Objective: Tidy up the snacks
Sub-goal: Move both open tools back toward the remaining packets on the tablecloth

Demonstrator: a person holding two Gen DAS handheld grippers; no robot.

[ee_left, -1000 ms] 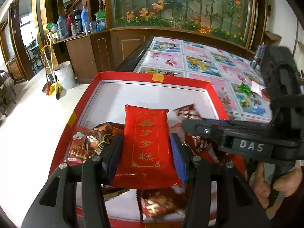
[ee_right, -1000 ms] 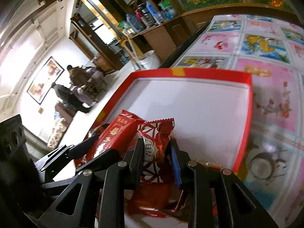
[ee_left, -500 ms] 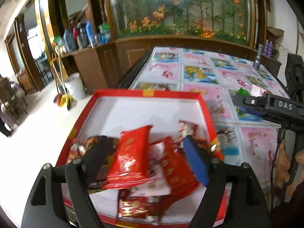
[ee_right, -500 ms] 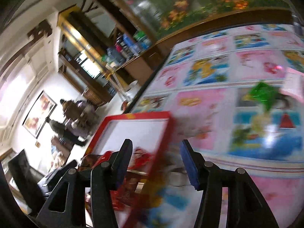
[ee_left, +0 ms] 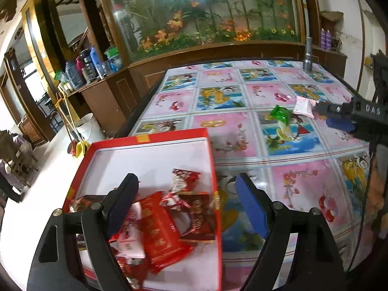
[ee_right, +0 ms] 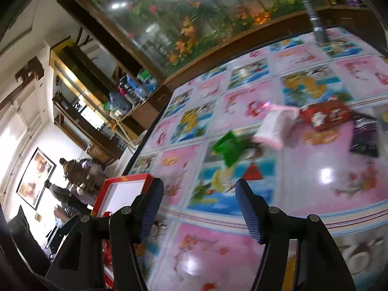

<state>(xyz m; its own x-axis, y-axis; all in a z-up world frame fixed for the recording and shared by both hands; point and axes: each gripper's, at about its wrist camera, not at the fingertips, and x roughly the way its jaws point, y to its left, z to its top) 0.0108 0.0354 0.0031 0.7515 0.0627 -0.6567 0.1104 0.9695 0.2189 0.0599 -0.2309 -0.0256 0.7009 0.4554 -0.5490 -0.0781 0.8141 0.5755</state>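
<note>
A red box with a white inside sits at the table's near left corner and holds several red snack packets. My left gripper hovers open above the box's right edge, with nothing between its pads. My right gripper is over the patterned tablecloth, its jaws opening and nothing between them; it also shows from the side as the right gripper. Ahead of it lie a green packet, a pink packet, a red packet and a dark purple packet. The green packet and pink packet also show on the table.
A metal cylinder stands at the table's far edge. Behind the table runs a wooden cabinet with a glass flower display. A white bucket stands on the floor to the left. People sit far off at the left.
Both grippers have opened and let go of their red packets, which now lie in the box. The left drew back to the right. The right swung right, out over the table toward the loose packets.
</note>
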